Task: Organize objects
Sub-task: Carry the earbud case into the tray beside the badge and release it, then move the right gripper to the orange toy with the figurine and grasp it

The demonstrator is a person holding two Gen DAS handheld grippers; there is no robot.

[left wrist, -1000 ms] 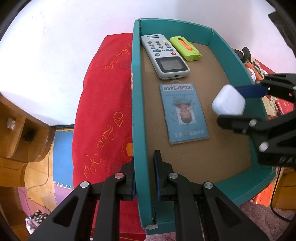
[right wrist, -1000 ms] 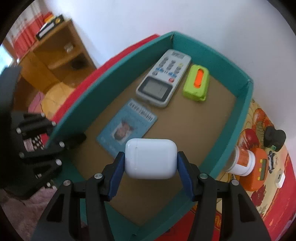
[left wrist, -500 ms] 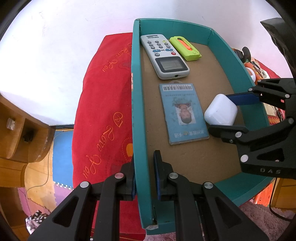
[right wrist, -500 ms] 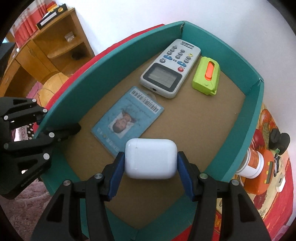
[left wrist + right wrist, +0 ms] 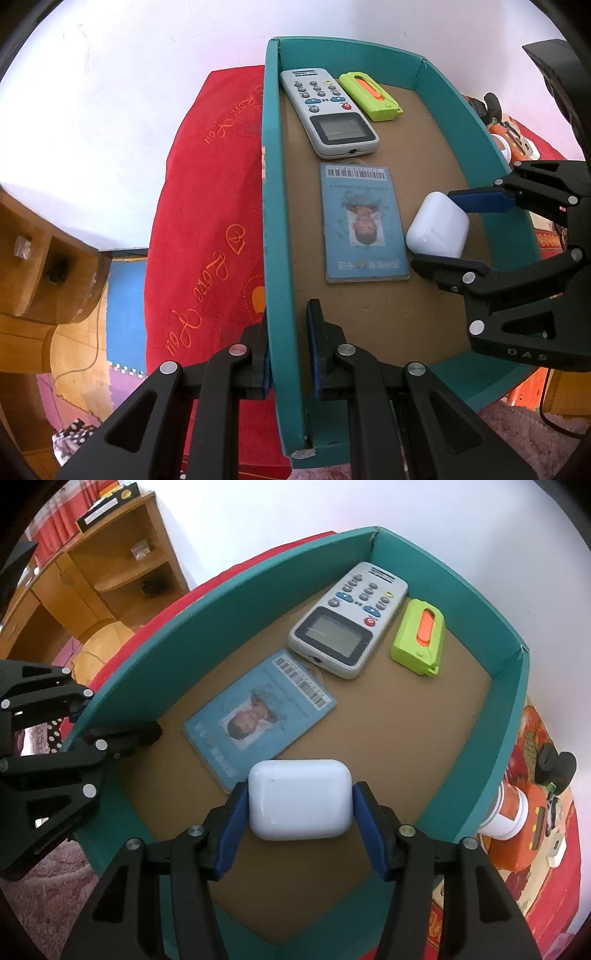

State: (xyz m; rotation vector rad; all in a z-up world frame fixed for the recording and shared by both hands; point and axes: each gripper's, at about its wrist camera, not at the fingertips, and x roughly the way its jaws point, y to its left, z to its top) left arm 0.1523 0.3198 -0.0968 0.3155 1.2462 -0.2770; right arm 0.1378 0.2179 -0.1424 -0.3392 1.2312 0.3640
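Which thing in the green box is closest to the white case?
The blue ID card. It lies right beside the white case; the remote and lime-green cutter lie at the far end.

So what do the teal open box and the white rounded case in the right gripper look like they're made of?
The teal open box looks like thin painted cardboard: matte walls, a bare brown fibrous floor, frayed corners. The white rounded case looks like hard glossy plastic: smooth shell, soft highlights, a fine lid seam. Neither is certain from looks alone.
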